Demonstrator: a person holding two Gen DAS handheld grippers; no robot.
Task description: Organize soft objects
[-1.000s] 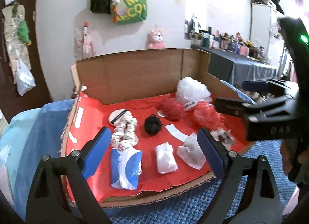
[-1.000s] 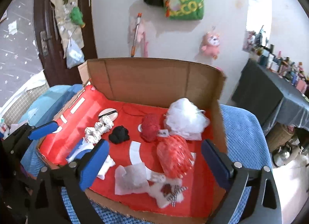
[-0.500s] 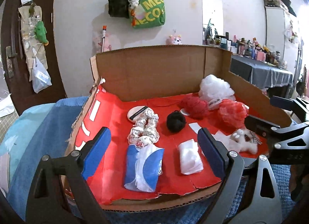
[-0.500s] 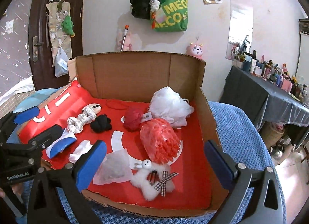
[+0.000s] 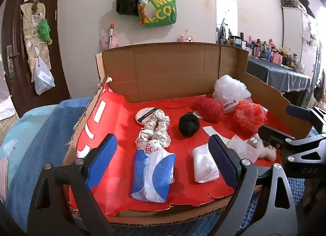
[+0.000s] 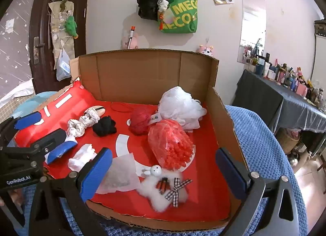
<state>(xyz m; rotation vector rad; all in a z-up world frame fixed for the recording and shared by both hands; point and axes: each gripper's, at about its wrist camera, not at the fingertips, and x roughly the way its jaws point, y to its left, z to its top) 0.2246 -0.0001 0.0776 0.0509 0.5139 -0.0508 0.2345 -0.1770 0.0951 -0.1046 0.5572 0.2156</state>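
Both grippers stand wide open with nothing between their pads: the left gripper [image 5: 163,160] hovers at the near edge of the cardboard box [image 5: 175,66], over a blue-and-white pouch [image 5: 153,174] and a folded white cloth [image 5: 204,164], and the right gripper [image 6: 163,166] hangs over a white plush bunny [image 6: 163,189] with a checked bow. The soft things all lie loose on the box's red lining [image 5: 122,117]: a white braided scrunchie [image 5: 154,132] touching the pouch's far end, a black yarn ball [image 5: 189,124] near the middle, a red yarn ball [image 5: 208,108] beyond it, a red mesh puff [image 6: 170,144] just beyond the bunny, and a white mesh puff [image 6: 179,109] in the far right corner. All look light and squashy, so I judge that none needs a hard squeeze. The 2 puffs will likely collapse and spring back; take them through the dense centre, not the loose outer mesh. The bunny is best pinched across its body, since the fluff alone may slip. The cloth and a thin translucent sachet [image 6: 120,172] lie flat, so they may need pinching at a raised fold.
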